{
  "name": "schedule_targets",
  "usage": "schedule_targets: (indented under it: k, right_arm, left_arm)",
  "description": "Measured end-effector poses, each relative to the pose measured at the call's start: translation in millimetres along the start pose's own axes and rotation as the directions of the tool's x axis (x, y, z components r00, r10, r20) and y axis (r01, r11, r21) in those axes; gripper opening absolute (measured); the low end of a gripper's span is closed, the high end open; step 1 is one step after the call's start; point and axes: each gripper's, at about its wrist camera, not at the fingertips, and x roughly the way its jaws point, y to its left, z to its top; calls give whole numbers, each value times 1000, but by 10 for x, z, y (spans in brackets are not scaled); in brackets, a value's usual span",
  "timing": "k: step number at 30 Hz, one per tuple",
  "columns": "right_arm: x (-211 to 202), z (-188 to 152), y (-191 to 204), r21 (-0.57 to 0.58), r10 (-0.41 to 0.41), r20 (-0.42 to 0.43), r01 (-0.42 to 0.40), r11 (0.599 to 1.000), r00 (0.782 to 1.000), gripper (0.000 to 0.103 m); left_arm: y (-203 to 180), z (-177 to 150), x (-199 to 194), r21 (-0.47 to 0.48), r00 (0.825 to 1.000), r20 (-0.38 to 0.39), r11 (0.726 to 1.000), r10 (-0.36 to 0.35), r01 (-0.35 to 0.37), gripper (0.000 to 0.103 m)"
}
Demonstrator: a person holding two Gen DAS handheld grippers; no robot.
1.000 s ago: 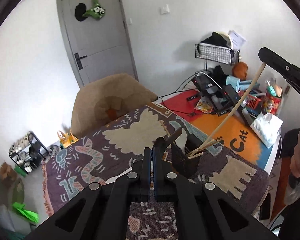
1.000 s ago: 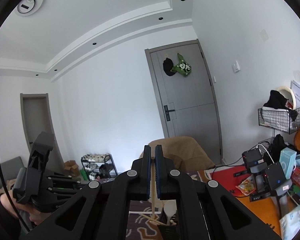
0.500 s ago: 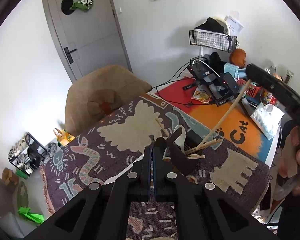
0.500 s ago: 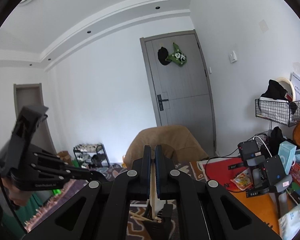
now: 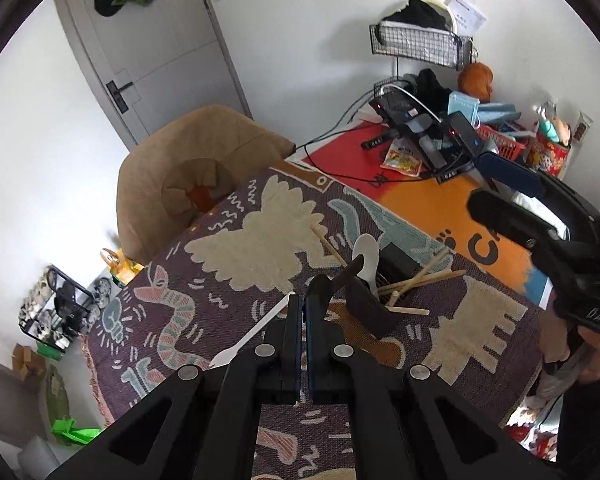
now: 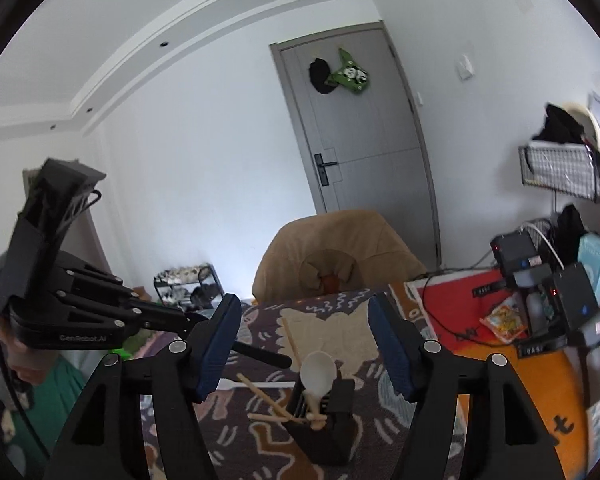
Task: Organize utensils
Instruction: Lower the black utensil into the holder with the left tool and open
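Note:
A black utensil holder [image 5: 374, 310] [image 6: 326, 426] stands on the patterned cloth, holding a white spoon [image 6: 318, 374] and several wooden chopsticks [image 5: 422, 280]. One chopstick [image 5: 328, 246] lies on the cloth behind it. A white plastic fork [image 5: 246, 342] lies left of the holder. My left gripper [image 5: 303, 308] is shut and empty, just left of the holder. My right gripper [image 6: 304, 332] is open and empty above the holder; it shows at the right of the left wrist view [image 5: 500, 200].
A brown padded chair [image 5: 196, 184] stands at the table's far side. An orange and red mat [image 5: 428, 200] at the right carries chargers, cables, a snack packet and boxes. A wire basket [image 5: 420, 46] hangs on the wall.
My right gripper lowered a long chopstick into the holder, then opened and let it go. My left gripper stayed shut while its view tilted lower toward the table.

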Motion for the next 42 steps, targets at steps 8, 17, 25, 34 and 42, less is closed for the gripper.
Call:
schedule_targets:
  k: [8, 17, 25, 34, 42]
  right_arm:
    - [-381, -279, -323, 104, -41, 7, 40, 994, 999, 68]
    - [-561, -563, -574, 128, -96, -25, 99, 987, 995, 68]
    - [-496, -746, -824, 197, -93, -62, 104, 975, 994, 68]
    - [-416, -806, -740, 191, -70, -80, 85, 978, 994, 68]
    - [-324, -805, -474, 154, -73, -101, 88, 984, 992, 103]
  left_arm:
    - [-336, 168, 179, 160, 993, -96, 986, 62, -46, 1]
    - [-770, 353, 448, 356, 962, -201, 928, 188, -107, 1]
    - [-804, 520, 548, 280, 960, -247, 958, 136, -63, 10]
    - [-486, 421, 376, 130, 983, -173, 991, 55, -32, 77]
    - [-119, 114, 93, 46, 997, -71, 999, 11, -8, 90]
